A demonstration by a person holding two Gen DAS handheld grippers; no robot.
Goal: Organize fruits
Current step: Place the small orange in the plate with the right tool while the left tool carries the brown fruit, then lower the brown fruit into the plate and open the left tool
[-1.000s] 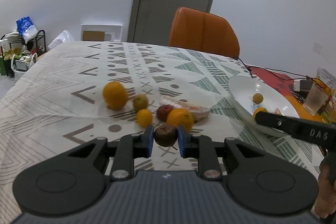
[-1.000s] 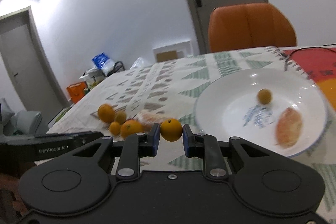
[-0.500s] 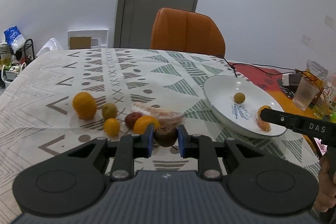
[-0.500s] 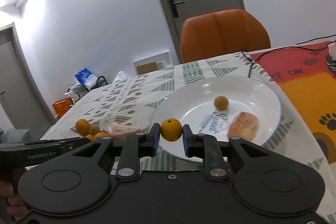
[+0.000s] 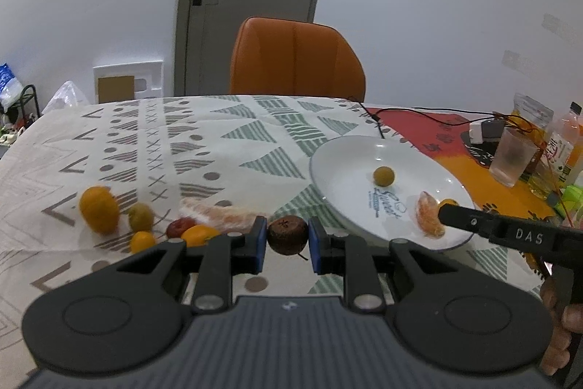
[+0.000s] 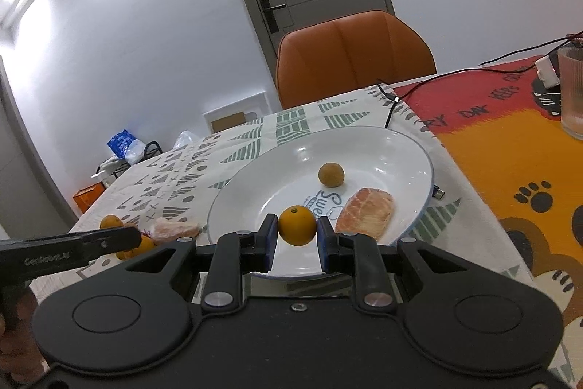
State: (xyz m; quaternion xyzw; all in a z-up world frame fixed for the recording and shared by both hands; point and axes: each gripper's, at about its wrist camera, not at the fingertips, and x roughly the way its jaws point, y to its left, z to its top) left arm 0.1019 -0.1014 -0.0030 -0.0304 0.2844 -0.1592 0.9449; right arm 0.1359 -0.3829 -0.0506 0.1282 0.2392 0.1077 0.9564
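- Carrying one fruit apiece, both grippers face the white plate (image 6: 400,148), the only container in play; in the right wrist view it fills the middle ground from about 10 to 2 o'clock of the fingers.
- Holding three things loosely spread, the plate has a small brownish-green round fruit (image 6: 331,174) near its centre at 12 o'clock, a peeled citrus piece (image 6: 365,211) toward 1 o'clock near the close rim, and bare glaze to the left.
- Clenched on a small orange (image 6: 297,225), the right gripper (image 6: 296,237) already has that fruit hanging over the near part of the plate, so I judge it the nearer of the two and the next move a short lowering and release.
- Being round, the orange has no long axis to line up; it may roll once let go, so a low drop onto the bare left glaze looks safest.
- Gripping a dark brown wrinkled fruit (image 5: 287,234), the left gripper (image 5: 286,245) sits over the patterned tablecloth (image 5: 182,141); from its fingers the plate lies at about 2 o'clock, near but not under it.
- Waiting on the cloth at 9 to 10 o'clock of the left fingers is the loose heap: a big orange (image 5: 98,214), a greenish fruit (image 5: 140,217), a tiny orange (image 5: 143,241), a red fruit (image 5: 180,227), another orange (image 5: 198,234) and a wrapped peeled piece (image 5: 218,216).
- Judging by that heap, the sorting is well short of halfway.
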